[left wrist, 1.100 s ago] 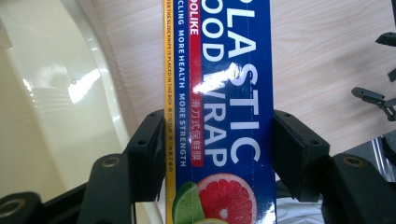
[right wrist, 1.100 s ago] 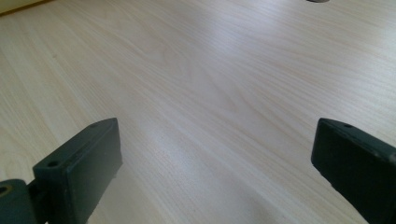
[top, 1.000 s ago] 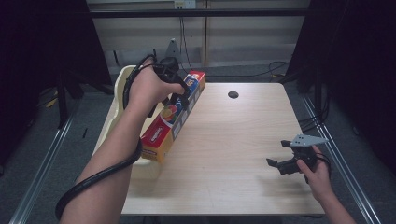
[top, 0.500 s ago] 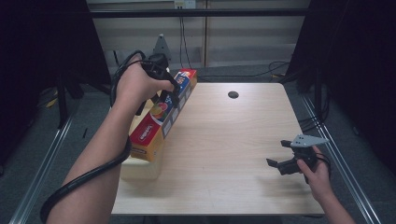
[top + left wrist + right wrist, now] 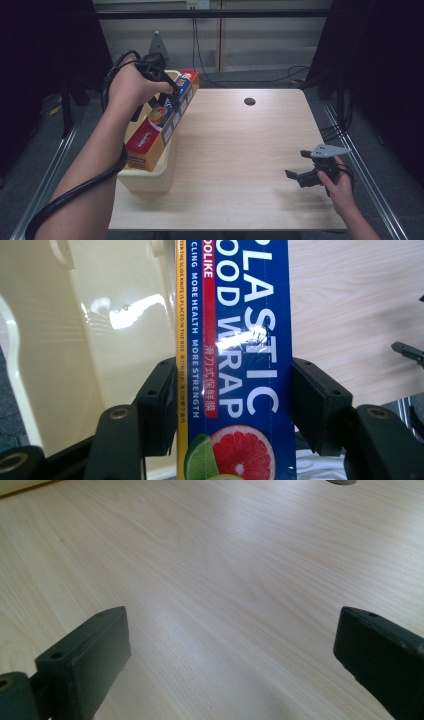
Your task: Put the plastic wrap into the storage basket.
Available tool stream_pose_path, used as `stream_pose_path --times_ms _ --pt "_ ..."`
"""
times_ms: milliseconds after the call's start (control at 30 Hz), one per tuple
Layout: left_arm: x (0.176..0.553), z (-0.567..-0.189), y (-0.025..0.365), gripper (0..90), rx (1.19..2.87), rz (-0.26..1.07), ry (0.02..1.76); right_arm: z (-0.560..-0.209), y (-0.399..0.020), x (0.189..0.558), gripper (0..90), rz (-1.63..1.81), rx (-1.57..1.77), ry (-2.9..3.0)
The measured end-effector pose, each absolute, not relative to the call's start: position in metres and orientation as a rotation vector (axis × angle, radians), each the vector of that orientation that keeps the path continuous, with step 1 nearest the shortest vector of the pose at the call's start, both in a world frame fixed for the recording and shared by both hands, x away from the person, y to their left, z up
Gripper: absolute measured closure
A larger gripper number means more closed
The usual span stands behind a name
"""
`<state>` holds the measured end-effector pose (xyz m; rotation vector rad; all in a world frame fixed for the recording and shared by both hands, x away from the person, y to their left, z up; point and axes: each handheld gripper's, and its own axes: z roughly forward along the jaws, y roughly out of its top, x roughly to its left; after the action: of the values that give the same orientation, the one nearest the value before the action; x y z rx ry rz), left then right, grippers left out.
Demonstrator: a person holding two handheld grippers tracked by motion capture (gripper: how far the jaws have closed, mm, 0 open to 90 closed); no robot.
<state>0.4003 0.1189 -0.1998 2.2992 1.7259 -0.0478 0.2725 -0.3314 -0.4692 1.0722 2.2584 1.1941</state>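
- My left gripper (image 5: 167, 95) was clamped across the long plastic wrap box (image 5: 162, 120); in the left gripper view both black pads (image 5: 161, 405) pressed its sides.
- My left arm reached forward over the table's left edge, hand wrapped over the gripper's body, cable looped round the forearm.
- The box lay slanted along the right rim of the cream tub (image 5: 145, 182), its near end lower, inside the tub.
- On its blue face I read "PLASTIC FOOD WRAP"; the yellow edge strip carried "CLING MORE HEALTH MORE STRENGTH", with grapefruit and lime pictured below.
- The topmost letters were cut off by the frame.
- My right gripper (image 5: 300, 167) hung low over the wooden table (image 5: 240, 150) near its right edge, jaws wide apart and holding nothing.
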Motion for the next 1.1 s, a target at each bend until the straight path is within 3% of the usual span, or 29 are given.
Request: stream_pose_path --times_ms 1100 --pt "0.389 -0.185 0.166 41.5 2.191 0.023 1.833 -0.468 -0.33 0.273 1.3 1.193 1.07 2.256"
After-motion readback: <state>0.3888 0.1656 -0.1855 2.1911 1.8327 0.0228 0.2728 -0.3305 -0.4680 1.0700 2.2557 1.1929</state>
